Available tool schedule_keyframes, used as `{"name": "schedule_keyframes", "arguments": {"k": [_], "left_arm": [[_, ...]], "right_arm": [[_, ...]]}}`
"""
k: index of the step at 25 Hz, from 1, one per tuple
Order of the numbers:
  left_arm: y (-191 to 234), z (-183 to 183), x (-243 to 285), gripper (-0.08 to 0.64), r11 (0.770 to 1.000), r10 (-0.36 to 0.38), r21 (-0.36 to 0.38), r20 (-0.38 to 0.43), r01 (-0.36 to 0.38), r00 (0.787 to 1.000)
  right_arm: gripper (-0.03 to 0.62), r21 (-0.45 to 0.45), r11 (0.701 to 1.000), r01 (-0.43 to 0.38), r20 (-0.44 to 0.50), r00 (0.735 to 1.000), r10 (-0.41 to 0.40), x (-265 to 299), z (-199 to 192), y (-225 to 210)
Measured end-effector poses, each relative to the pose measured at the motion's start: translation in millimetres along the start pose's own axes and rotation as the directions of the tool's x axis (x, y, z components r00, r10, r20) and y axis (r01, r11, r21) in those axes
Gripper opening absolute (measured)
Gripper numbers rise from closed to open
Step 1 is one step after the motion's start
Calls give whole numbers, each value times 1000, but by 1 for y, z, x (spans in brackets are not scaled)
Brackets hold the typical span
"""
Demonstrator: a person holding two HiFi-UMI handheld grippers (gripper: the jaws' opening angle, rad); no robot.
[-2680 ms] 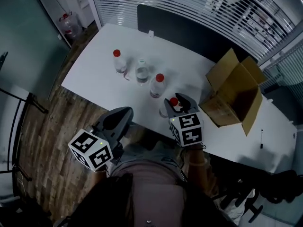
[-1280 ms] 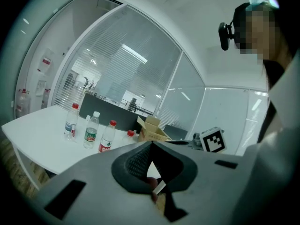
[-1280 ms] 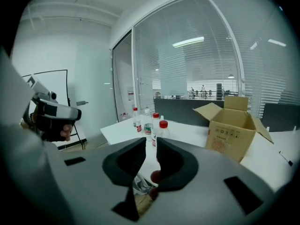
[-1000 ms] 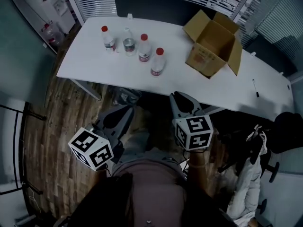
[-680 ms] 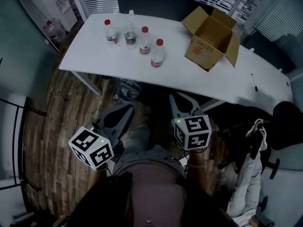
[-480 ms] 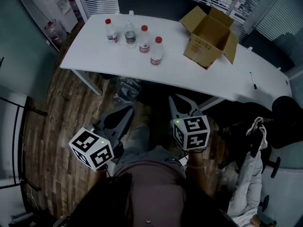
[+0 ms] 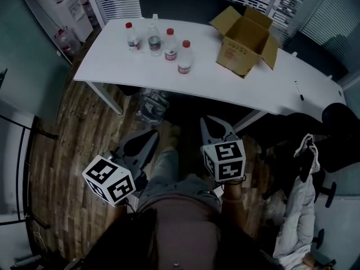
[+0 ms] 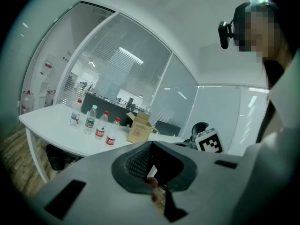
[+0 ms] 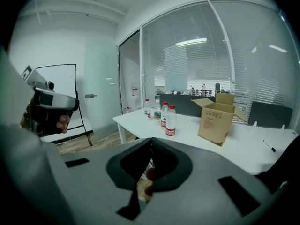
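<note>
Both tools hang low over the brown wooden plank floor (image 7: pixel 73 128), on the near side of the long white table (image 7: pixel 112 66) and well apart from it. The left hand-held gripper (image 7: pixel 145 138) has its jaws pressed together at the tips with nothing between them; its own view (image 8: pixel 151 145) shows only the dark pads meeting. The right hand-held gripper (image 7: pixel 212 124) is likewise closed and empty, tips touching (image 9: pixel 151 140).

On the far left part of the table stand four clear plastic bottles in a slanting row, all upright. From left to right they are a red-capped bottle (image 7: pixel 131 36), a white-capped bottle with a green label (image 7: pixel 153 39), a second red-capped bottle (image 7: pixel 169 45), and a third red-capped bottle (image 7: pixel 184 57) nearest the table's front edge. To their right sits an open brown cardboard box (image 7: pixel 244 35), flaps up. A small black pen (image 7: pixel 298 90) lies further right on the table.
</note>
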State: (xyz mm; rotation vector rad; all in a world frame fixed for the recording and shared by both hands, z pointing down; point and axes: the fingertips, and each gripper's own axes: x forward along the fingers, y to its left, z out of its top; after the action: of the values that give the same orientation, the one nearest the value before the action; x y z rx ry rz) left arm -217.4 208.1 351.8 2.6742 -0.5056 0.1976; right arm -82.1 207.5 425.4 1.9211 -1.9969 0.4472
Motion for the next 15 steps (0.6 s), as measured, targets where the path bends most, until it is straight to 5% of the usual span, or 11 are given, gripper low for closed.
{"name": "schedule_keyframes", "arguments": {"k": [15], "left_arm": [[36, 11, -14, 9, 998, -61, 19, -9, 61, 998]], "right_arm": [[25, 45, 995, 90, 10, 996, -91, 15, 17, 14]]}}
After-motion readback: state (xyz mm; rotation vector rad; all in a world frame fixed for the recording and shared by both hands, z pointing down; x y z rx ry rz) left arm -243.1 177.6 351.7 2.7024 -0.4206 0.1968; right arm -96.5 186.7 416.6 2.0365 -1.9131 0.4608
